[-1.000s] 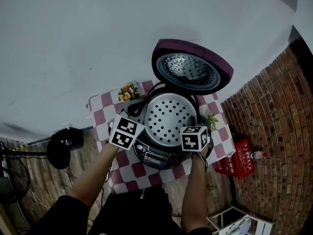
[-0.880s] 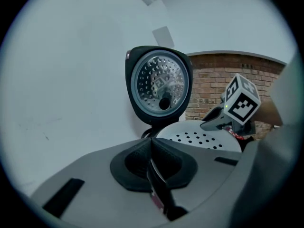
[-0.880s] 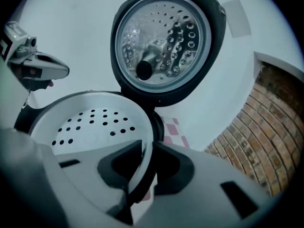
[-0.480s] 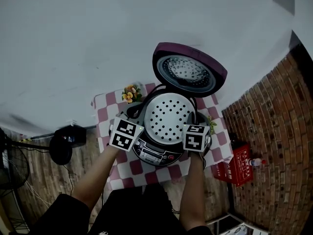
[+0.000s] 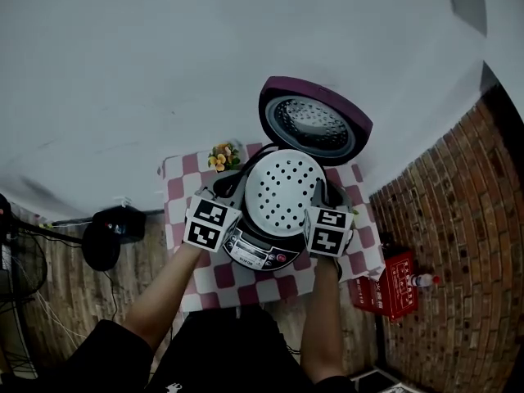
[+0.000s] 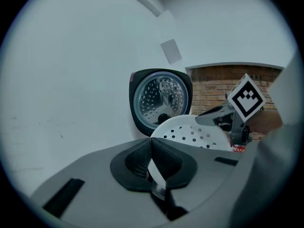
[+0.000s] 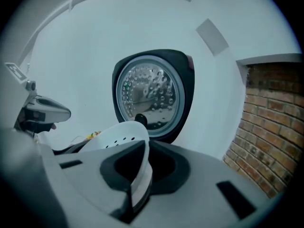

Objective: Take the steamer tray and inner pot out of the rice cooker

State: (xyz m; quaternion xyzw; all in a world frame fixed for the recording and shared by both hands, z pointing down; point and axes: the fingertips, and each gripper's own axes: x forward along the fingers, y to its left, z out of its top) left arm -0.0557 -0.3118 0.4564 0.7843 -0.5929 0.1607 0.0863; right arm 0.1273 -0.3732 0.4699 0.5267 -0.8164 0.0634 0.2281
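The white perforated steamer tray (image 5: 282, 191) hangs just above the open rice cooker (image 5: 255, 254), held at both sides. My left gripper (image 5: 242, 206) is shut on its left rim, and in the left gripper view the thin white rim is pinched at the left gripper (image 6: 154, 167). My right gripper (image 5: 318, 208) has the right rim between its pads and its jaws are closing; the right gripper (image 7: 137, 179) grips the tray (image 7: 118, 137). The purple lid (image 5: 315, 129) stands up behind. The tray hides the inner pot.
The cooker sits on a small red-and-white checked table (image 5: 184, 178) with yellow flowers (image 5: 221, 155) at the back left. A red crate (image 5: 385, 289) stands on the floor to the right by a brick wall (image 5: 458, 219). A black fan (image 5: 102, 240) sits left.
Both grippers and the steamer tray have risen together, so the tray now sits higher over the cooker and nearer the lid.
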